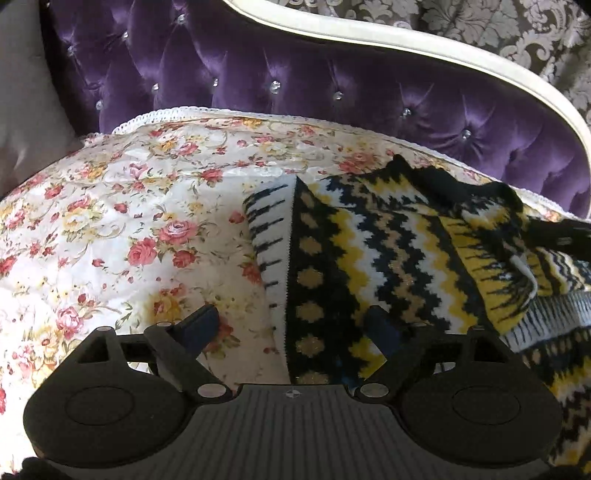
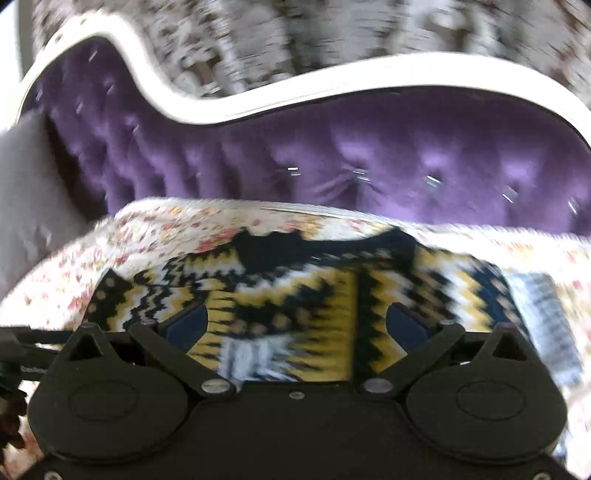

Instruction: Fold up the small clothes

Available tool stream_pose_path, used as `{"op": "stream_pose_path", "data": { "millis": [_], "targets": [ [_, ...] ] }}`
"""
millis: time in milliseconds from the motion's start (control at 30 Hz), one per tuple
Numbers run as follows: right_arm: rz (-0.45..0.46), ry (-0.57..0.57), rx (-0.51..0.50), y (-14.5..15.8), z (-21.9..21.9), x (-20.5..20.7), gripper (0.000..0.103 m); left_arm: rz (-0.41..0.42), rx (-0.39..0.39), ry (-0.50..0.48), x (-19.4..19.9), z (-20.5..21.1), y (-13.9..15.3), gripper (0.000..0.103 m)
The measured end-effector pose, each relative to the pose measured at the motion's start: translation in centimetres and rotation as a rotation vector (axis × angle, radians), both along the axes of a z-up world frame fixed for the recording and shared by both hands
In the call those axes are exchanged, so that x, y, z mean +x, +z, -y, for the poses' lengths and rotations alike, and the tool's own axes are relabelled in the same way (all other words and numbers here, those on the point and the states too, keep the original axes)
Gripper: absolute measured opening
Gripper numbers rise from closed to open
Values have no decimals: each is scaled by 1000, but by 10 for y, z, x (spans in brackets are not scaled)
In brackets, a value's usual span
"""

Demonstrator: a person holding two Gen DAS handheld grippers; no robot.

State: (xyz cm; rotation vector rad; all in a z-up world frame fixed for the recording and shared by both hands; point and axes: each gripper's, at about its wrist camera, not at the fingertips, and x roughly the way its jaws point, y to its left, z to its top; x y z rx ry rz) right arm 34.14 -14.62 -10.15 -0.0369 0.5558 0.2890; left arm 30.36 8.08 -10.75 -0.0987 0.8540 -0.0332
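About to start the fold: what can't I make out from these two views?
- Sweater: its right part is cut off by the left wrist frame edge.
- Right wrist view: motion blur smears the knit and its folds.
- Both views: the gripper bodies hide the sweater's near edge.

Sweater (image 1: 369,251): black, yellow, white and tan zigzag bands, a black stripe with tan dots, white edge with black dashes; bedspread (image 1: 110,229): white with pink, red and yellow roses; headboard (image 1: 295,77): purple, cream-framed; wallpaper (image 1: 517,26): grey damask; grippers black, pads (image 1: 199,325) blue.
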Motion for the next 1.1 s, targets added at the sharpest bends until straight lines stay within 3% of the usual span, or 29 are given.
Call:
{"op": "stream_pose_path", "data": {
  "millis": [167, 267, 467, 733, 867, 1100],
  "targets": [
    [-14, 37, -212, -22, -45, 20, 102, -2, -30, 0, -6, -8, -6, 87],
    [2, -58, -304, -29, -35, 25, 101, -6, -46, 1, -8, -12, -4, 87],
    [-53, -302, -171, -18, 40, 20, 101, 10, -87, 26, -8, -19, 1, 87],
    [-51, -447, -46, 1, 63, 19, 101, 10, -92, 50, -11, -27, 4, 87],
    [-19, -327, 30, 7, 53, 19, 101, 36, -95, 75, -12, -31, 10, 87],
    [34, -60, -191, -3, -46, 54, 101, 35, -108, 129, -14, -44, 10, 87]
  ]
}}
